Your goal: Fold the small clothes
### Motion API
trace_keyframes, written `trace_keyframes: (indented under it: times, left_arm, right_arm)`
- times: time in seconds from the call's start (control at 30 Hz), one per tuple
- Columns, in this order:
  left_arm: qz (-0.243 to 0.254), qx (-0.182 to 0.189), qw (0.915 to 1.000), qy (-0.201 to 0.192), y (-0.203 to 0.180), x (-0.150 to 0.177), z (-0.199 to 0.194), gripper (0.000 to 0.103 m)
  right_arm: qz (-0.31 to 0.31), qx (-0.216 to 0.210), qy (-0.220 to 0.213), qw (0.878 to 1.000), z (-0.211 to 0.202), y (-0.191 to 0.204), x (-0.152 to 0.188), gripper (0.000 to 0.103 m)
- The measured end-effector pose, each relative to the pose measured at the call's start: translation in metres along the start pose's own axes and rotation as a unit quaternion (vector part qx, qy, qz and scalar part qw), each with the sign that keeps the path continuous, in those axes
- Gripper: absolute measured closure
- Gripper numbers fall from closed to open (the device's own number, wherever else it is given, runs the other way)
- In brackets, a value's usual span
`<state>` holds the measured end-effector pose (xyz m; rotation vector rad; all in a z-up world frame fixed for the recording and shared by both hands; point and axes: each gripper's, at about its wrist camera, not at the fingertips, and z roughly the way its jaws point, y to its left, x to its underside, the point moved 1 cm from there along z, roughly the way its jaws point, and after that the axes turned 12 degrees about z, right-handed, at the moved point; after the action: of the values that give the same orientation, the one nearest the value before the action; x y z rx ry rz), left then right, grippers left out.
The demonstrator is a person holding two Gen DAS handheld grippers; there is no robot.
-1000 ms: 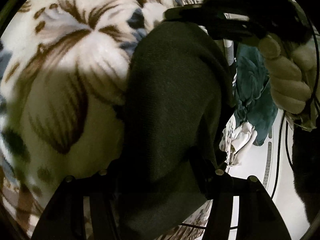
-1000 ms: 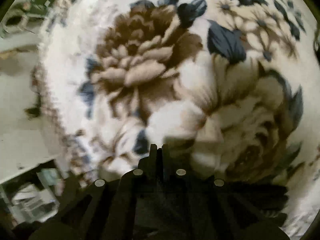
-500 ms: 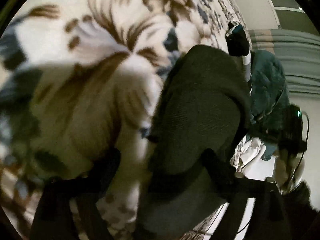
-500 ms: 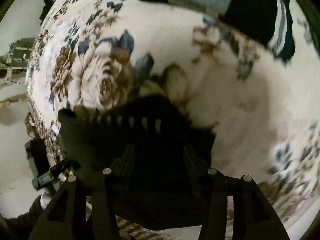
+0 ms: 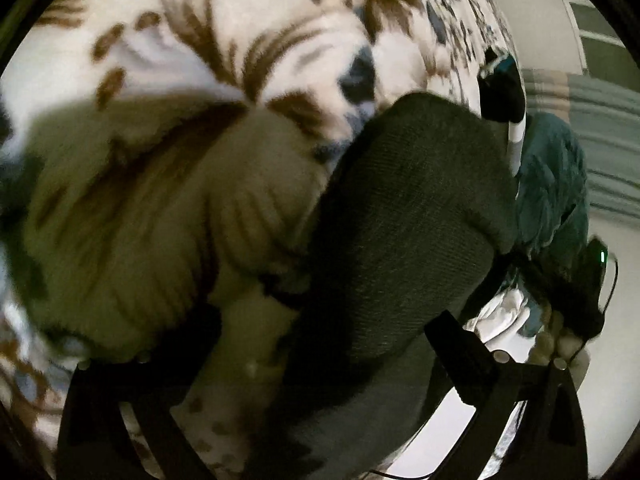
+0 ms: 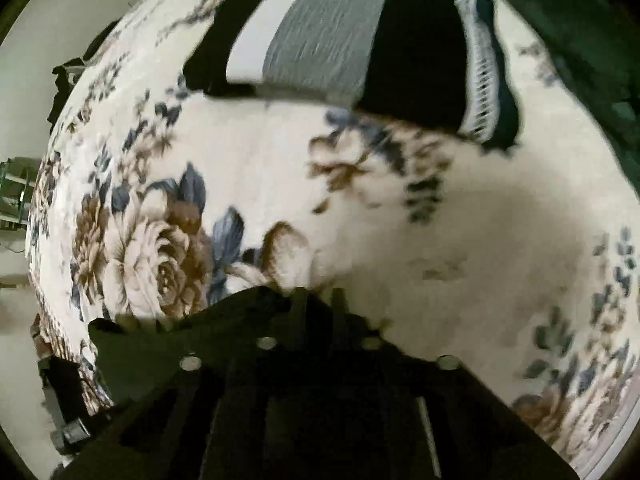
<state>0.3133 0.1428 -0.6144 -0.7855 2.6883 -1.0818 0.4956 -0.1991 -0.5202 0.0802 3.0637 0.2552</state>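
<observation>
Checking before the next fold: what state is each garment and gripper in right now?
Dark grey knit garment: lying on cream floral blanket, not gripped.
Left gripper: open around it, jaws just opened wider.
Right gripper: shut on black cloth, jaws just closed further.
Black, grey and white striped garment: folded, lying flat.

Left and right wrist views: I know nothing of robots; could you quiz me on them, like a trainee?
1. True or false: the dark cloth lies on a flowered blanket.
2. The left fingers stand: A wide apart, B pressed together.
3. Right view: which colours has the folded pile?
Key: 1 true. 2 A; they have just been opening, cloth between them. 3 black, grey, white.
</observation>
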Motion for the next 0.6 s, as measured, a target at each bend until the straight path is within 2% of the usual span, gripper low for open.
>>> trace_keyframes:
  times: [0.03, 0.1, 0.13, 0.2, 0.3, 0.37, 0.43, 0.47, 0.5, 0.53, 0.6]
  left_arm:
    - [0.002, -0.005, 1.0, -0.005, -0.004, 0.001, -0.003, 0.0]
    - [0.04, -0.033, 0.9985, -0.018, -0.02, 0.003, -0.017, 0.0]
    - [0.064, -0.053, 0.9962, -0.026, -0.028, 0.005, -0.023, 0.001]
    - [0.123, -0.106, 0.9859, -0.042, -0.049, 0.004, -0.033, 0.001]
    - [0.174, -0.149, 0.9714, -0.064, -0.068, -0.004, -0.039, 0.004]
    - [0.173, -0.156, 0.9705, -0.062, -0.065, -0.014, -0.033, 0.016]
    - [0.156, -0.144, 0.9751, -0.064, -0.059, -0.036, -0.022, 0.051]
    - [0.147, -0.14, 0.977, -0.064, -0.056, -0.045, -0.016, 0.055]
    - [0.135, -0.142, 0.9786, -0.064, -0.053, -0.055, -0.009, 0.06]
    - [0.126, -0.142, 0.9794, -0.069, -0.051, -0.061, -0.007, 0.066]
    - [0.1, -0.151, 0.98, -0.083, -0.047, -0.073, -0.006, 0.075]
  right_arm:
    - [0.002, -0.012, 0.005, 1.0, -0.006, -0.007, 0.003, 0.073]
    - [0.023, -0.051, 0.028, 0.998, -0.013, -0.018, 0.01, 0.046]
    - [0.035, -0.071, 0.042, 0.996, -0.014, -0.03, 0.016, 0.043]
    - [0.043, -0.077, 0.052, 0.995, -0.005, -0.038, 0.026, 0.042]
    - [0.043, -0.081, 0.073, 0.993, 0.019, -0.041, 0.026, 0.042]
    - [0.053, -0.105, 0.089, 0.989, 0.039, -0.036, 0.019, 0.042]
    - [0.066, -0.129, 0.093, 0.985, 0.055, -0.028, 0.013, 0.043]
    - [0.075, -0.139, 0.082, 0.984, 0.058, -0.026, 0.009, 0.062]
    - [0.085, -0.135, 0.068, 0.985, 0.06, -0.024, 0.006, 0.099]
    - [0.101, -0.126, 0.064, 0.985, 0.062, -0.024, 0.002, 0.098]
    - [0.13, -0.138, 0.054, 0.98, 0.062, -0.028, -0.002, 0.099]
